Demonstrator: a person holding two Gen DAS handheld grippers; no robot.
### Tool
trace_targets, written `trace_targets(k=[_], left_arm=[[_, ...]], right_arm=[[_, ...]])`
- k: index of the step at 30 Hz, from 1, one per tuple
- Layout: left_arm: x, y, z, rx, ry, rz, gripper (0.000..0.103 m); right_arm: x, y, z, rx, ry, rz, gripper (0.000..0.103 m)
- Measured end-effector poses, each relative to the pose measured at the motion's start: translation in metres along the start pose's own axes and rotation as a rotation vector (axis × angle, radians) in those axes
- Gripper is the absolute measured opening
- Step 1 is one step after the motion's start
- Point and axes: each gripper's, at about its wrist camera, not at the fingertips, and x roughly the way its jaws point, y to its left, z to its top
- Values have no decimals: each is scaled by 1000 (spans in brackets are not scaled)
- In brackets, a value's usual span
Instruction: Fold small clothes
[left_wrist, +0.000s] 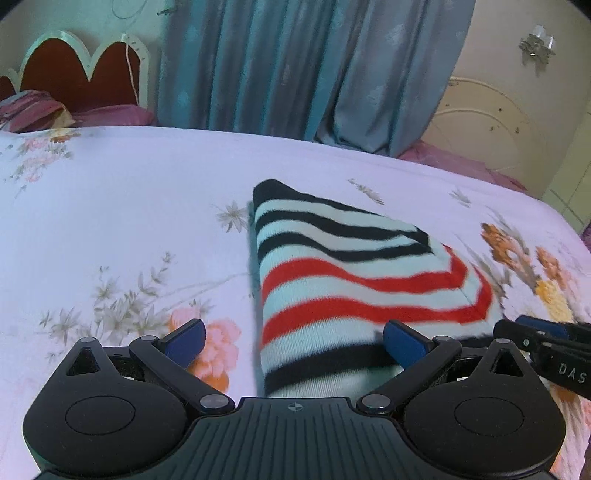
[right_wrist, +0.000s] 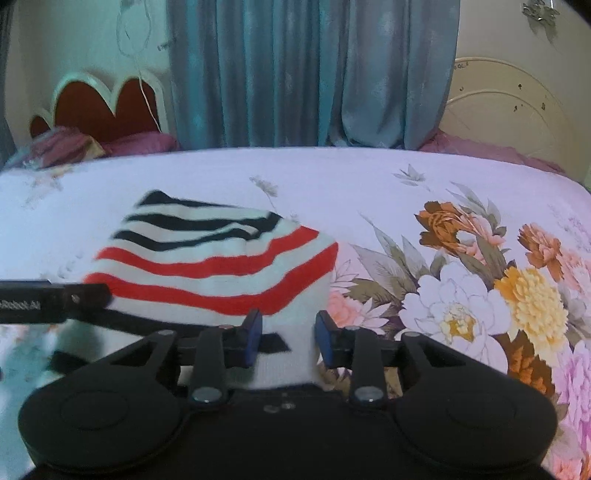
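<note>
Wide bed with floral sheet (right_wrist: 258, 173) under everything, big printed flowers on its right part. Behind, teal curtain (left_wrist: 295, 62), then a red scalloped headboard (left_wrist: 74, 74) and purple pillows (left_wrist: 37, 110) at far left. Folded striped garment (left_wrist: 351, 266) lying on the sheet, black, red and pale bands, near edge hidden behind both tools. Left gripper (left_wrist: 293, 341) with blue pads spread wide, garment's corner between them, no pressing. Right gripper (right_wrist: 288, 338) narrower, white cloth in the gap; real pinch or not, cannot tell. Blurred edges everywhere, lower corners cut off.
</note>
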Motion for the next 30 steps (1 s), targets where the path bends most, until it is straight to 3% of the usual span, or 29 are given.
trace_targets(k=[5,7,14,17,20,27,30], left_arm=[[-11,-3,-29,63,43,-25,101],[-6,1,-39,38,59,-34,101],[-14,2,-39,36,75,-41,101],[-10,3,-44,27,89,-44,101],[-9,4,-41,5,103,-49,101],[-11,4,-28,-30,113,-62,101],[-9,4,-19,-47,107,-71,101]], right_arm=[[-17,7,-19,-27,-2,12,31],[-12,8,-29,-46,20,-9,31],[-34,8,-29,-30,-18,3,35],[-27,6,-45,-48,48,-13,36],[-27,-4,-54,18,77,10,36],[-34,-19,-37,81,60,48,61],[-28,-28,-26,128,63,78,67]])
